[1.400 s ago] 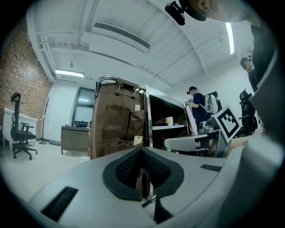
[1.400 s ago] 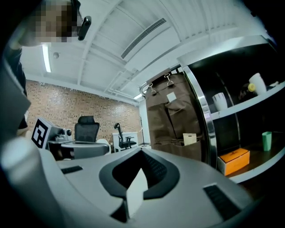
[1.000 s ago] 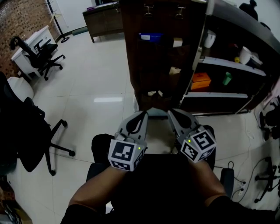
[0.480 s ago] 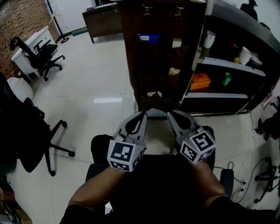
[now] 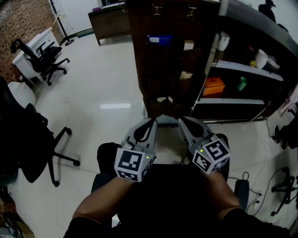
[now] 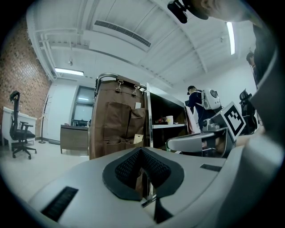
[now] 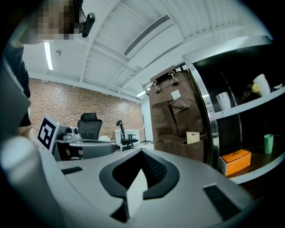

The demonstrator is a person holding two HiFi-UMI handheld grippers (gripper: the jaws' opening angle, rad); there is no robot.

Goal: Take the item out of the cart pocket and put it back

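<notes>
The left claw point(image 5: 151, 122) is closed, its pads pressed together on nothing. The right claw point(image 5: 182, 120) beside it is closed and empty too. Both hang low over the person's lap, tips aimed at the cart and well apart from it.

Further out, the brown hanging pocket organiser point(image 5: 160, 65) on the cart's side holds the candidate items. A small tan box point(image 5: 186, 75) sits in a middle pocket and another pale box point(image 5: 188, 44) sits higher, with a blue pack point(image 5: 159, 39) beside it. Nothing has been taken out yet.

The likeliest slips, as I judge them:
- A claw that arrives closed would shove the box deeper instead of straddling it, so it must open before the pocket.
- Only a short edge of the tan box shows above its pocket. A grip on that edge may also catch cloth, or slip and drop the box to the tiled floor point(image 5: 102, 79).
- The organiser hangs from clips point(image 5: 157, 9), so a hard pull could swing it.
- On the return, a slack pocket mouth may snag the box.
</notes>
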